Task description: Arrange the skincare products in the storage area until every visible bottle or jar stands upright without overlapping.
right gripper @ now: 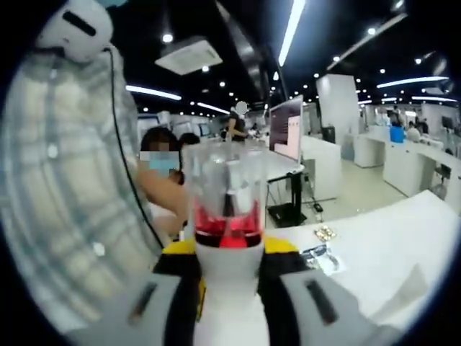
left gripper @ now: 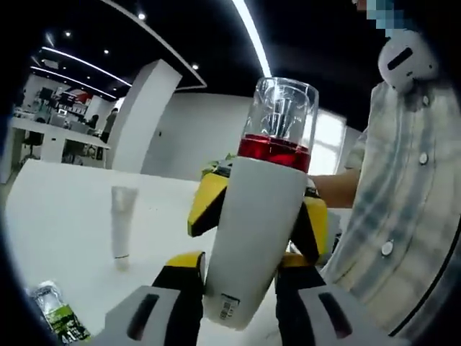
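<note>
We see the bottle (left gripper: 256,238) gripped by both tongs at once, held up off the table (left gripper: 65,216). In the left gripper view the left gripper (left gripper: 238,292) has its black-and-yellow jaws clenched on the bottle's lower white body, base with a barcode label nearest the camera. Past that, the right gripper (left gripper: 252,205) comes in from behind, its yellow jaws pressing the bottle's mid body from both sides. In the right gripper view the same right gripper (right gripper: 229,277) squeezes the white body just under the red band, cap pointing up and away.

Bottle look: white, tapering body, red ring at the shoulder, clear domed cap (left gripper: 282,112) with a pump nozzle visible inside. It tilts a little in the left gripper view and stands straight in the right one.

Room to move: white table spreads out left of the bottle. A small white tube (left gripper: 122,220) stands upright on it, well apart from the bottle. A green-labelled packet (left gripper: 57,317) lies at the near left edge. In the right gripper view the table runs off right with a flat sachet (right gripper: 322,257) lying on it.

A person in a plaid shirt (left gripper: 403,194) stands close on the bottle's right side. Office desks and ceiling lights lie far behind.
</note>
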The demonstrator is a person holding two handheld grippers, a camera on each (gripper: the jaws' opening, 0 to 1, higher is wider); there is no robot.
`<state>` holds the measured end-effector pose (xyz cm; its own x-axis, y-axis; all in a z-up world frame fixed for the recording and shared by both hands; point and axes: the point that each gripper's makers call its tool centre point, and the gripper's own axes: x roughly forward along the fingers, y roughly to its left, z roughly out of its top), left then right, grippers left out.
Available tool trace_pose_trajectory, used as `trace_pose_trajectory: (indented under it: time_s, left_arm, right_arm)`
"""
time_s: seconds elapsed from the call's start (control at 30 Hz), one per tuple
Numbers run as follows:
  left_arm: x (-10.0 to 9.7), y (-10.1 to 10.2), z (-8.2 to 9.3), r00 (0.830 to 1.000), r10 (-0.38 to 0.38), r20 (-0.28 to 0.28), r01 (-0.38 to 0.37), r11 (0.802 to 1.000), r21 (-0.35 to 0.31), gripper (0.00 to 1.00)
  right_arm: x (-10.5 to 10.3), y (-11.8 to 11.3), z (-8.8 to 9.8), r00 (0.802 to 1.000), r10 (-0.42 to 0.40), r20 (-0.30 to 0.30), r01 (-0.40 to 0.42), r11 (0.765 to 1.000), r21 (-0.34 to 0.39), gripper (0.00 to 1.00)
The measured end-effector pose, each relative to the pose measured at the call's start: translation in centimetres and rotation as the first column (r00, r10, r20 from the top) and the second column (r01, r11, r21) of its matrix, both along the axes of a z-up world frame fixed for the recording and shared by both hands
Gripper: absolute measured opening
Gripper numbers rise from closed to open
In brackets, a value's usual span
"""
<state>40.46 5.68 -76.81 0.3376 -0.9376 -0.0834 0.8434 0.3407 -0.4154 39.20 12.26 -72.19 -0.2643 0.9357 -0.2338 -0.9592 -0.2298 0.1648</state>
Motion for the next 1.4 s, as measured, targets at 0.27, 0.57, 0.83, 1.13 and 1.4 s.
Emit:
trace_pose_trajectory:
  time_s: [0.27, 0.57, 0.83, 1.13, 1.4]
  left_arm:
    - [0.4, -0.3, 0.0, 0.996, 0.013, 0.093, -0.021, 0.996, 0.089, 0.32]
    - [2.2, 1.3, -0.4, 0.978, 0.182, 0.106, -0.193, 0.976, 0.098, 0.31]
    - [2.7, 2.4, -1.6, 0.959, 0.28, 0.029, -0.282, 0.956, 0.076, 0.31]
    - [3.0, 2.5, -1.7, 0.945, 0.317, 0.083, -0.323, 0.944, 0.072, 0.34]
    - [2.4, 2.6, -4.5, 0.937, 0.346, 0.04, -0.349, 0.927, 0.137, 0.36]
  right_arm:
    - [0.9, -0.4, 0.2, 0.996, -0.079, -0.048, 0.08, 0.997, 0.02, 0.29]
    - [3.6, 0.3, -0.2, 0.951, -0.307, -0.026, 0.305, 0.951, -0.041, 0.31]
    - [4.4, 1.1, -1.7, 0.87, -0.49, -0.058, 0.478, 0.865, -0.151, 0.32]
    - [4.3, 0.7, -1.7, 0.88, -0.474, 0.008, 0.471, 0.872, -0.134, 0.29]
    - [6.0, -1.4, -2.1, 0.853, -0.521, 0.023, 0.52, 0.845, -0.127, 0.29]
